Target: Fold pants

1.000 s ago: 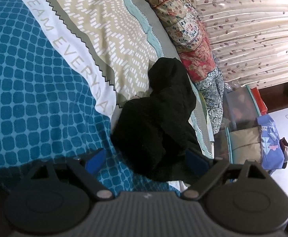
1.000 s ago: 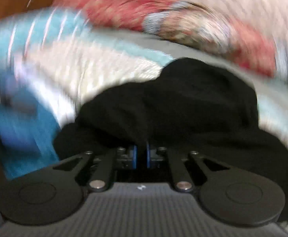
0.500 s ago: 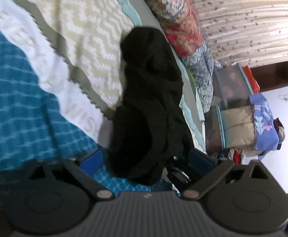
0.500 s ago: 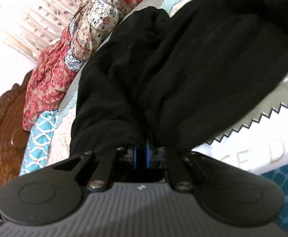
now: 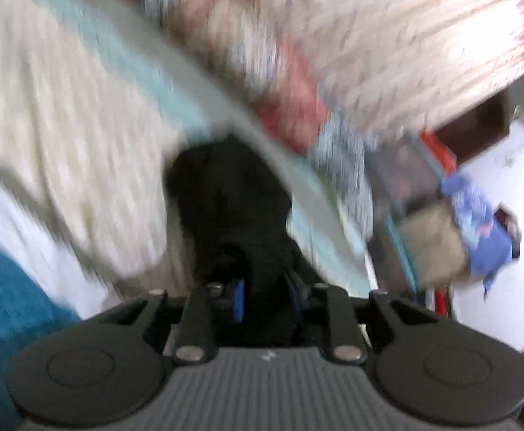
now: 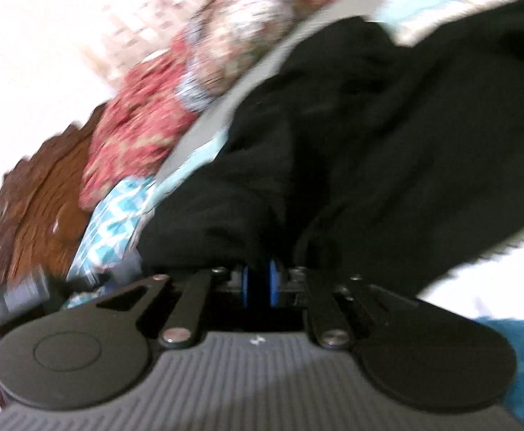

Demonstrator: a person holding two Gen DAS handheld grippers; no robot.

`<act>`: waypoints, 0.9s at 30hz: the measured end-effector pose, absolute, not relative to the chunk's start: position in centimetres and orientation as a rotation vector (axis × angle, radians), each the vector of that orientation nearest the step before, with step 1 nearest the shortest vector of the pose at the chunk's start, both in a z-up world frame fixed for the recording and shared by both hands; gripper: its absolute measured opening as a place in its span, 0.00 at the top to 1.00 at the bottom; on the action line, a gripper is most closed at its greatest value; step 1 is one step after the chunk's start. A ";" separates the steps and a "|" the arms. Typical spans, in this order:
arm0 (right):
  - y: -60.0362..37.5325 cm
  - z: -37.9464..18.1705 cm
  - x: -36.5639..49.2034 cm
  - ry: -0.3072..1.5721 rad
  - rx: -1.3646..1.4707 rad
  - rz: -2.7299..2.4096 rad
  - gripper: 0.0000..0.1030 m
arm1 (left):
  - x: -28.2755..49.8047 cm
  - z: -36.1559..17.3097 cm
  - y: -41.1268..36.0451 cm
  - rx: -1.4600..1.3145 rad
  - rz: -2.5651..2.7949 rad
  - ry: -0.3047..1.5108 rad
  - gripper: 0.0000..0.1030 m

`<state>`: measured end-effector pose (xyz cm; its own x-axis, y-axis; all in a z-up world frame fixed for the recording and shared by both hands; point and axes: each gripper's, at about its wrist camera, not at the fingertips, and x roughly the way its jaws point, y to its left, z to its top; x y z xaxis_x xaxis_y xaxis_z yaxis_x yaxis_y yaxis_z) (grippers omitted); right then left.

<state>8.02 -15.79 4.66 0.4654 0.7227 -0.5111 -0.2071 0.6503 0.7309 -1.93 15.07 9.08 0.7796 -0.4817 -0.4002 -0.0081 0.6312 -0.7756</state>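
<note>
The black pants (image 5: 226, 197) lie bunched on the patterned bedspread (image 5: 64, 115). In the blurred left wrist view my left gripper (image 5: 265, 296) is shut on a bunch of the black cloth, which fills the gap between its blue pads. In the right wrist view my right gripper (image 6: 260, 282) is shut on another part of the pants (image 6: 369, 136), with cloth pinched between the blue pads and draping away to the right.
Floral pillows (image 6: 176, 100) line the far side of the bed by a carved wooden headboard (image 6: 36, 194). Curtains (image 5: 405, 36) hang behind. Storage boxes and bags (image 5: 441, 222) stand beside the bed on a white floor.
My left gripper was open around the near end of the pants and has shut on the cloth. Both views now blur with fast motion. My right gripper stays shut on the pants.
</note>
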 end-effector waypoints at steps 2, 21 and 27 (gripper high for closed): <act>-14.0 5.4 7.4 0.897 0.606 0.688 0.51 | -2.9 9.8 18.0 -0.876 -0.212 0.587 0.80; -43.6 1.9 0.6 0.600 0.930 -0.319 0.50 | -4.4 3.4 23.1 -1.035 0.021 0.771 0.80; -45.9 0.1 3.4 0.570 0.987 -0.409 0.54 | -3.7 6.0 22.6 -1.032 0.020 0.771 0.80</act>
